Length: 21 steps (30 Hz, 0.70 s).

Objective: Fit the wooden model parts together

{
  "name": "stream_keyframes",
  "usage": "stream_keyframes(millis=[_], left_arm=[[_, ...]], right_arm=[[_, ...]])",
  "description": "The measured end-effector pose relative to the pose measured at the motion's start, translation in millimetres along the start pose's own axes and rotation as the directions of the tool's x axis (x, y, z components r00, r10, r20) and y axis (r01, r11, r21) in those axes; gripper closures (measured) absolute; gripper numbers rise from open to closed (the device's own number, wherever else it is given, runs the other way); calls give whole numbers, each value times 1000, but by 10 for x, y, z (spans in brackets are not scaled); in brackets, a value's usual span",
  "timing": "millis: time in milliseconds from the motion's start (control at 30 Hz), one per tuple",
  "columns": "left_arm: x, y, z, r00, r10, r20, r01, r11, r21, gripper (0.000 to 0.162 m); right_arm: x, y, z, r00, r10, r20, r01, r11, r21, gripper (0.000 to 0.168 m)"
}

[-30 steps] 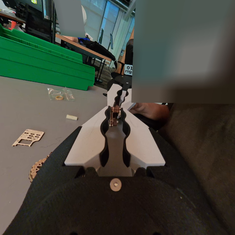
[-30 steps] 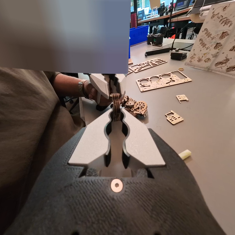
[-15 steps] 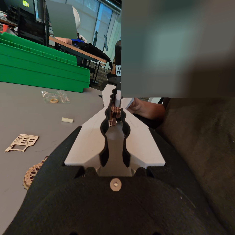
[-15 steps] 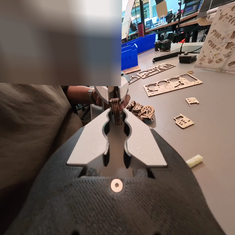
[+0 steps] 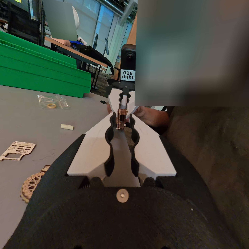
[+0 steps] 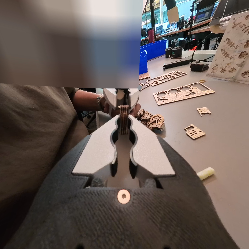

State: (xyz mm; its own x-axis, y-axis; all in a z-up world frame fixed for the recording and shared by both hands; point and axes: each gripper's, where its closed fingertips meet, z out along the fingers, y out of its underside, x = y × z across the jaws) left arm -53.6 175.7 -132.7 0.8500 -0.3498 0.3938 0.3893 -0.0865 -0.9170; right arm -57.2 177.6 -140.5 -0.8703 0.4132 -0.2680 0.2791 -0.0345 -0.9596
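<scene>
A small layered wooden part hangs in the air between both grippers, near the person's chest. My right gripper is shut on the part, with its fingers pressing both flat sides. It faces me in the left wrist view. My left gripper stands slightly open around the other end of the part. The part rests against its left finger and a narrow gap shows at its right finger. The left gripper also shows in the right wrist view.
On the grey table lie a half-built wooden gear model, cut-out wooden sheets, two small wooden plates, a white cylinder, a plastic bag and a propped instruction sheet. Green bins stand at the far left. My two grippers' fingertips are within a few centimetres of each other. Both grippers' tips are roughly 15 cm from the white cylinder.
My left gripper's fingers have spread a little and no longer squeeze the part. The right gripper keeps its hold. Both grippers have shifted slightly over the table.
</scene>
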Motion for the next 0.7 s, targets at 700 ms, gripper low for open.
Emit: stream_keyframes(millis=[700], left_arm=[[32,13,2,1000,-9,-27,8,1000,-7,153]], right_arm=[[-48,32,32,1000,-21,17,22,1000,-18,160]])
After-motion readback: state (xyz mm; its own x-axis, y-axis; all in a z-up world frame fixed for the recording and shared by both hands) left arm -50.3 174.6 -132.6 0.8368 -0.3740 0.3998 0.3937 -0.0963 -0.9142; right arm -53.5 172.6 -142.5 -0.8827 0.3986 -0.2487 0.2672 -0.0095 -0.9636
